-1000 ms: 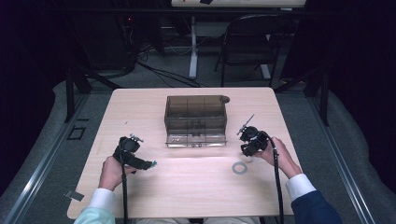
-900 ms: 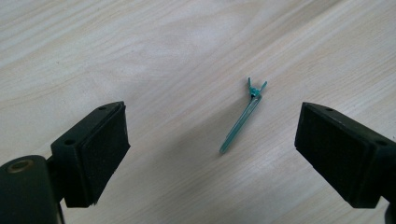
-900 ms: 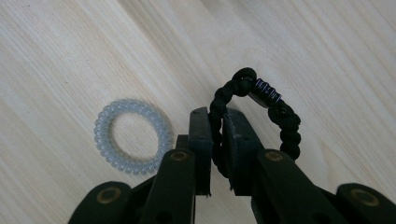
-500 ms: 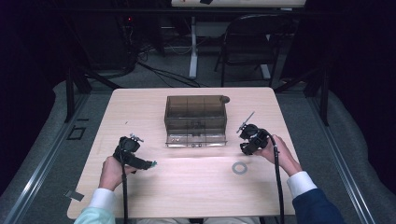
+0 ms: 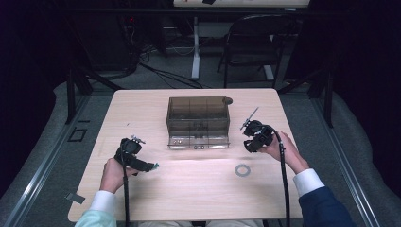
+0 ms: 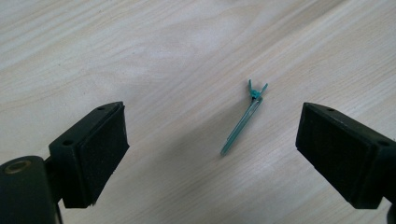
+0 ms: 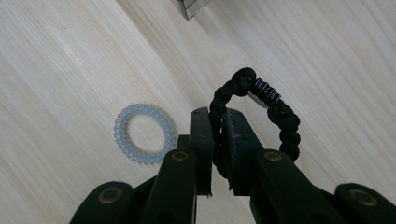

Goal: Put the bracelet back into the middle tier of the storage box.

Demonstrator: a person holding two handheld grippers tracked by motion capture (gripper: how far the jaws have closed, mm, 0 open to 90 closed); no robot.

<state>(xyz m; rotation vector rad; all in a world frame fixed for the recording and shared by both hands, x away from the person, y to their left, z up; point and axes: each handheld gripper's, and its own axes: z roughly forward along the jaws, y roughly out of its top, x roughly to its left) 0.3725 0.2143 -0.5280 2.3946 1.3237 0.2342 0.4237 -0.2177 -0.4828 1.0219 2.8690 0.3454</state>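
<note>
Black hair tie point(image 7: 261, 107) is sitting pinched in your right gripper point(image 7: 217, 119), which is drifting slightly from a second ago, toward the compartment box point(image 5: 198, 120). Your left gripper point(image 6: 210, 140) is holding its jaws wide over the green clip point(image 6: 243, 123) on the desk point(image 5: 189, 189), unmoved.

I note my right gripper point(image 5: 251, 137), clamped on the black hair tie point(image 7: 261, 107), drawn slightly nearer the table's near edge and toward the clear coil ring point(image 5: 242, 170), left gripper point(image 5: 142, 163) shifted marginally rightward.
</note>
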